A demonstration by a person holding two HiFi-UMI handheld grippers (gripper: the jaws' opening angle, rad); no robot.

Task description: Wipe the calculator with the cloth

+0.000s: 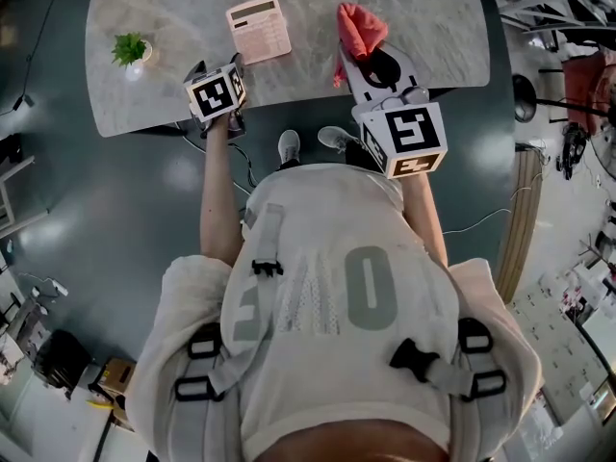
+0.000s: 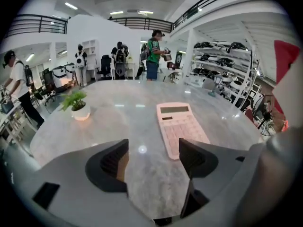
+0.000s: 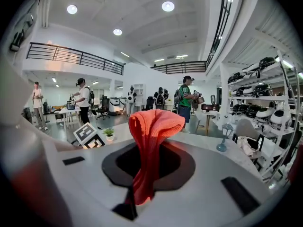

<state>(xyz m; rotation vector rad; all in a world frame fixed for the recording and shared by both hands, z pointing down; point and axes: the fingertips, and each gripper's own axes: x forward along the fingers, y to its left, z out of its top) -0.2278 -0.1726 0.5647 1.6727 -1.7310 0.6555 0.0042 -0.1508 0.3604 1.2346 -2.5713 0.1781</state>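
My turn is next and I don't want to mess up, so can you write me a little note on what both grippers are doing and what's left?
Left gripper: open and empty, low over the table, with the pink calculator just ahead of it.
Right gripper: shut on the red cloth, which bunches up above the jaws.
Things: the calculator lies flat on the table, face up. The cloth is off to its right, not touching it.
Done: the cloth is picked up.
Left: bring the cloth over and wipe the calculator. The left gripper could probably steady it.
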